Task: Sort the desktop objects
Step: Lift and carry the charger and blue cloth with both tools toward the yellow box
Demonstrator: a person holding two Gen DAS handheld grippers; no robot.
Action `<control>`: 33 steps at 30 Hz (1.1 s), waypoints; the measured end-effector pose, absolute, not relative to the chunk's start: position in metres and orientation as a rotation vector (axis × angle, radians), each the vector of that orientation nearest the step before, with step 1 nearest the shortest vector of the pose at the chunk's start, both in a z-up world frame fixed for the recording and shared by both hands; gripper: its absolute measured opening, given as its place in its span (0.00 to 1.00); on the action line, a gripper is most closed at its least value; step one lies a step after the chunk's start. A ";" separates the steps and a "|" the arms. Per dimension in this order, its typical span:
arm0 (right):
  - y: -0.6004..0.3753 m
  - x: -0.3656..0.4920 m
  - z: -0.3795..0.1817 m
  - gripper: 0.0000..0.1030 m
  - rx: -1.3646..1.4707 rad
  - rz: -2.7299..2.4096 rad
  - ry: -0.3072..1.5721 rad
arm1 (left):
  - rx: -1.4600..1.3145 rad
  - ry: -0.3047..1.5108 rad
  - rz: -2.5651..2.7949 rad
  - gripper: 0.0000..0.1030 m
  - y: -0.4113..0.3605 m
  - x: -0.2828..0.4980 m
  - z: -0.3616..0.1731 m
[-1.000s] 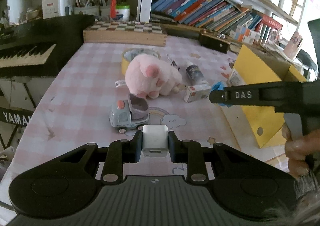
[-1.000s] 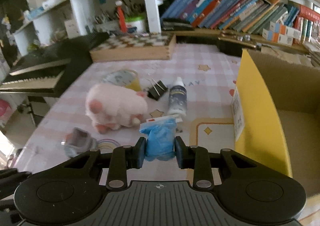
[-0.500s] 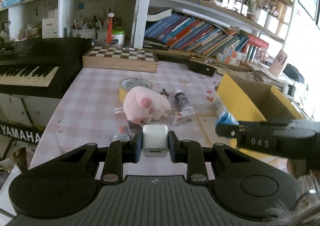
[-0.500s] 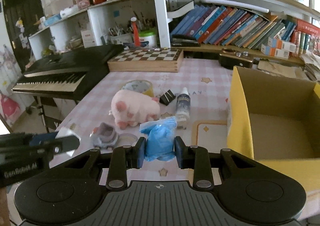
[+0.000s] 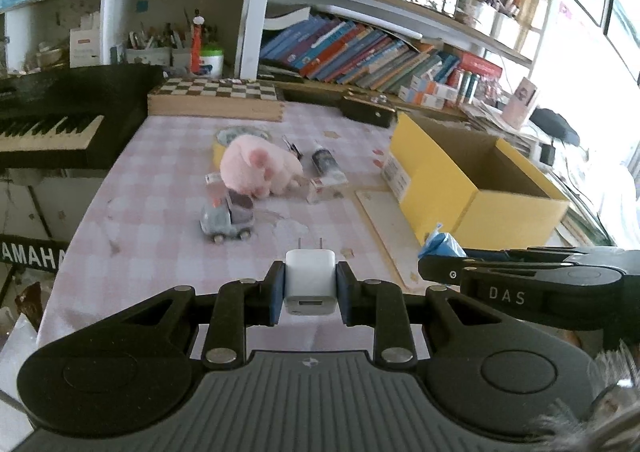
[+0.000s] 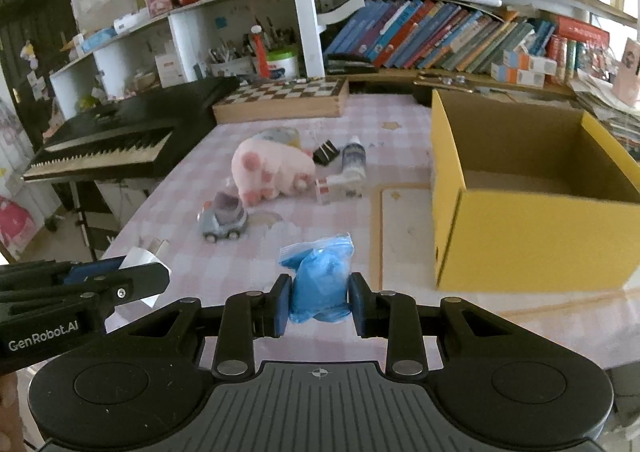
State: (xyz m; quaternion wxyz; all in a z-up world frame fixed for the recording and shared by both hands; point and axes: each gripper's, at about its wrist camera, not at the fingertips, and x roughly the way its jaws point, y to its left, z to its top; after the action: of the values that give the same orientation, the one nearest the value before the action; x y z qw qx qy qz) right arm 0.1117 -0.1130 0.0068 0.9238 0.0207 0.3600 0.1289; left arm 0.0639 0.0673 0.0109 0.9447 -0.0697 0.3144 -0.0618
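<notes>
So you've pulled both grippers up and well back from the table since a second ago: the toys that filled the middle of the frame then now sit small in the upper-middle, and the yellow cardboard box (image 6: 532, 188) has swung into full view at right, open top and bare floor showing. My read is both picks are done and the box is your next stop. Your left gripper (image 5: 310, 286) is clamped on the white charger (image 5: 309, 280), a hard glossy cube with two metal prongs pointing away from you, so it shouldn't squirm between the flat pads. Your right gripper (image 6: 320, 302) is squeezed onto the blue bag (image 6: 319, 284), a soft crinkly plastic pouch with a clear zip-style top, bulging between the jaws; that one could slip or deform, so go easy. Still on the pink checked tablecloth (image 5: 160, 188): the fuzzy pink plush (image 5: 258, 170), the grey toy car (image 5: 227, 216) just in front of it, a small bottle (image 5: 324, 160) lying on its side, and a little white carton (image 5: 326, 188) near the bottle.
</notes>
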 end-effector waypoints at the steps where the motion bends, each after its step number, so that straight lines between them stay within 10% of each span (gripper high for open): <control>1: -0.113 0.106 0.006 0.29 0.044 0.260 0.742 | -0.141 0.645 -0.132 0.24 0.066 0.059 0.010; 33: -0.167 0.009 -0.008 0.29 0.153 0.000 0.773 | -0.053 0.698 -0.377 0.24 0.016 -0.001 -0.005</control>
State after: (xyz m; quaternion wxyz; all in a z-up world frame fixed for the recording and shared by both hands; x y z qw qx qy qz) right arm 0.0087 -0.1666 -0.0082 0.9235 0.0743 0.3764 0.0000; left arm -0.0014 0.0163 -0.0052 0.9220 -0.0257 0.3399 -0.1834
